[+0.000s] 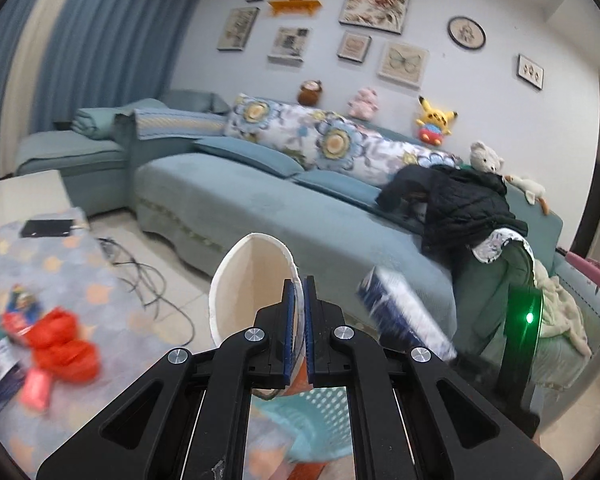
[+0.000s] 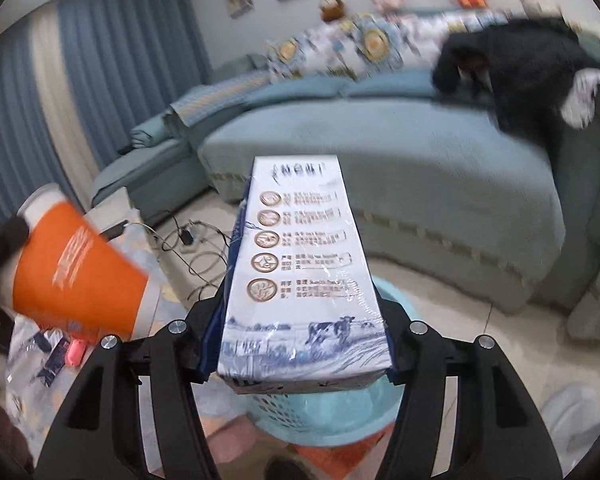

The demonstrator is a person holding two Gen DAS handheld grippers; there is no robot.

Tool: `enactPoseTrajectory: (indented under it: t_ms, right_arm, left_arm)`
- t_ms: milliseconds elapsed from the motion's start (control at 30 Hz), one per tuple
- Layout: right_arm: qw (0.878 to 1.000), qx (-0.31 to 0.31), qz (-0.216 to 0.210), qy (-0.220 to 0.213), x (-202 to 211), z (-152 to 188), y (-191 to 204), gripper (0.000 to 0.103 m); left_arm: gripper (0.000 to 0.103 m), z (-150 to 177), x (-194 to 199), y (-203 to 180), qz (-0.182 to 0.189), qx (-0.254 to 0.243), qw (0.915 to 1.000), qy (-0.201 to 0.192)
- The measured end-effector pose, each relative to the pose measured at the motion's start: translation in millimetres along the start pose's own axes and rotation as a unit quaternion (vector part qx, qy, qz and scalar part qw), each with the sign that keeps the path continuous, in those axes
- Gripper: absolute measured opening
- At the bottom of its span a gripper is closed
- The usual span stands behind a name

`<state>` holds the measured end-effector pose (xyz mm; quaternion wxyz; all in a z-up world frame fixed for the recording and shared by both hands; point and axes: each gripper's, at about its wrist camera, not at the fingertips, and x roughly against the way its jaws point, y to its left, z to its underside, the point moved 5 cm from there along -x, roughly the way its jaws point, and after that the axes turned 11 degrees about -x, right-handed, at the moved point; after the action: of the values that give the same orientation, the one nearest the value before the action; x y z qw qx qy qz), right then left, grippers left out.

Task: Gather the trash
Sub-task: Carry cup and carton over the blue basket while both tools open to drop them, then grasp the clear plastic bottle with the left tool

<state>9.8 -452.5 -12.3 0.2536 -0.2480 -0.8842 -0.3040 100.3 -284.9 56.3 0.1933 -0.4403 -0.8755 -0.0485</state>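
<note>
My left gripper (image 1: 303,292) is shut on the rim of a paper cup (image 1: 252,284), white inside and orange outside. In the right wrist view the same cup (image 2: 80,272) hangs tilted at the left, pinched by the left gripper (image 2: 20,226). My right gripper (image 2: 304,320) is shut on a white and blue milk carton (image 2: 300,264), which points forward with the pads against its sides. The left wrist view shows the carton (image 1: 400,316) blurred at the right. A light blue perforated basket (image 2: 396,300) stands on the floor under both grippers, and the left wrist view shows its wall (image 1: 316,420).
A blue sofa (image 1: 260,208) with a black jacket (image 1: 468,208) fills the far side. Cables (image 1: 148,280) lie on the tiled floor. At the left a table (image 1: 80,280) holds red bags (image 1: 64,340) and wrappers. A dark stand with a green light (image 1: 528,320) is at the right.
</note>
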Motion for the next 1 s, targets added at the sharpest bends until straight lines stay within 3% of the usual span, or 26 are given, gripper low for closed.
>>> enactPoseTrajectory:
  t_ms: [67, 100, 133, 167, 233, 367, 467, 533, 633, 700, 833, 867, 933, 1000]
  right_arm:
    - [1.000, -0.006, 0.013, 0.018, -12.0, -2.0, -6.8, 0.061]
    - [0.999, -0.006, 0.025, 0.041, -23.0, -0.2, -10.3, 0.071]
    - [0.998, -0.011, 0.027, 0.051, -28.2, 0.0, -12.7, 0.073]
    - [0.998, -0.021, 0.027, 0.052, -30.0, -0.4, -16.9, 0.073]
    - [0.998, -0.033, 0.025, 0.042, -24.2, -0.7, -19.9, 0.073]
    - [0.997, -0.074, 0.008, 0.031, -19.1, -11.2, -34.5, 0.073]
    - [0.995, -0.098, 0.002, 0.025, -16.6, -16.9, -42.6, 0.073]
    - [0.995, -0.102, -0.002, 0.021, -13.2, -16.9, -40.5, 0.074]
    - [0.996, -0.084, -0.004, 0.016, -8.1, -12.7, -26.5, 0.074]
    - [0.998, -0.067, -0.006, 0.013, -6.0, -9.6, -12.6, 0.074]
    - [0.999, -0.026, -0.016, 0.010, -4.5, -1.0, 25.5, 0.074]
    - [1.000, -0.016, -0.021, 0.013, -4.6, 1.7, 35.9, 0.074]
    - [0.999, 0.007, -0.036, 0.020, -4.6, 9.1, 63.1, 0.074]
    - [0.998, 0.034, -0.055, 0.024, -2.9, 18.4, 92.4, 0.074]
  left_arm:
    - [0.003, -4.2, -26.1, -4.1, 0.010, -0.003, 0.9998, 0.015]
    - [0.003, -2.2, -39.7, -5.3, 0.027, -0.001, 0.9992, 0.030]
    - [0.015, 1.1, -55.6, -7.5, 0.050, 0.006, 0.9972, 0.055]
    - [0.044, 6.9, -74.5, -5.3, 0.058, 0.015, 0.9943, 0.088]
    - [0.069, 12.9, -88.1, 3.9, 0.034, 0.019, 0.9932, 0.110]
    - [0.074, 21.1, -75.1, 31.8, 0.025, 0.043, 0.9934, 0.103]
    - [0.083, 40.9, -46.2, 54.0, -0.014, 0.023, 0.9938, 0.108]
    - [0.084, 63.5, -24.1, 67.3, -0.042, -0.001, 0.9906, 0.130]
    - [0.084, 111.6, 16.6, 98.7, -0.109, -0.050, 0.9754, 0.185]
    - [0.084, 131.5, 41.8, 119.9, -0.146, -0.070, 0.9659, 0.201]
    - [0.084, 151.3, 100.9, 174.9, -0.229, -0.105, 0.9465, 0.202]
    - [0.084, 153.1, 110.4, 186.8, -0.250, -0.118, 0.9393, 0.203]
    - [0.084, 147.4, 121.6, 210.7, -0.307, -0.159, 0.9158, 0.205]
    - [0.084, 143.8, 127.0, 229.7, -0.332, -0.185, 0.8969, 0.226]
